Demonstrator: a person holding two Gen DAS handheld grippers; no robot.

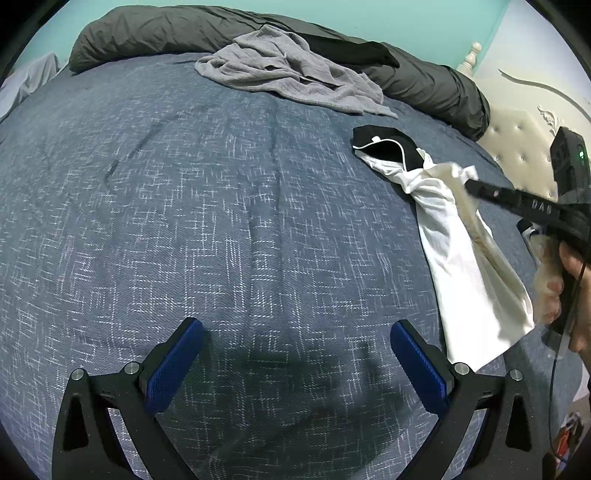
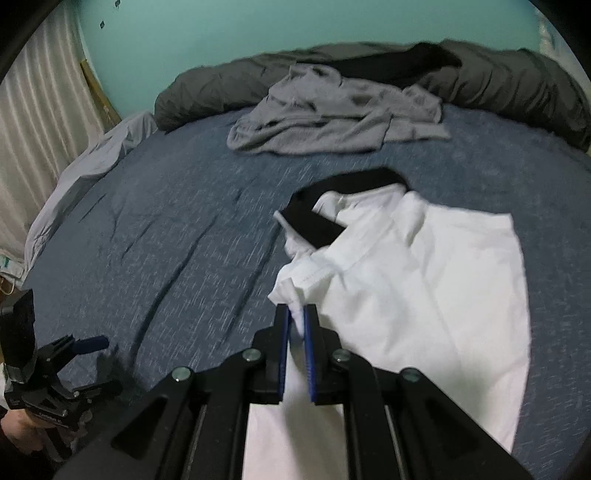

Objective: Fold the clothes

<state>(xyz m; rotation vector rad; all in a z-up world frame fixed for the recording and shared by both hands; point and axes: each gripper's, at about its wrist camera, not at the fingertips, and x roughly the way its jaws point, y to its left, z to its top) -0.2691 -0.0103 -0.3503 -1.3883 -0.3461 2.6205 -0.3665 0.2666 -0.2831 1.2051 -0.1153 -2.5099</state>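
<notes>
A white shirt with a black collar and sleeve lies on the blue bedspread; it also shows at the right of the left wrist view. My right gripper is shut on a bunched edge of the white shirt; it shows from the side in the left wrist view. My left gripper is open and empty above bare bedspread, left of the shirt; it also shows in the right wrist view. A crumpled grey garment lies at the far side of the bed.
A rolled dark grey duvet runs along the far edge of the bed, with a black garment on it. A tufted cream headboard stands at the right. A pale sheet and a curtain are at the left.
</notes>
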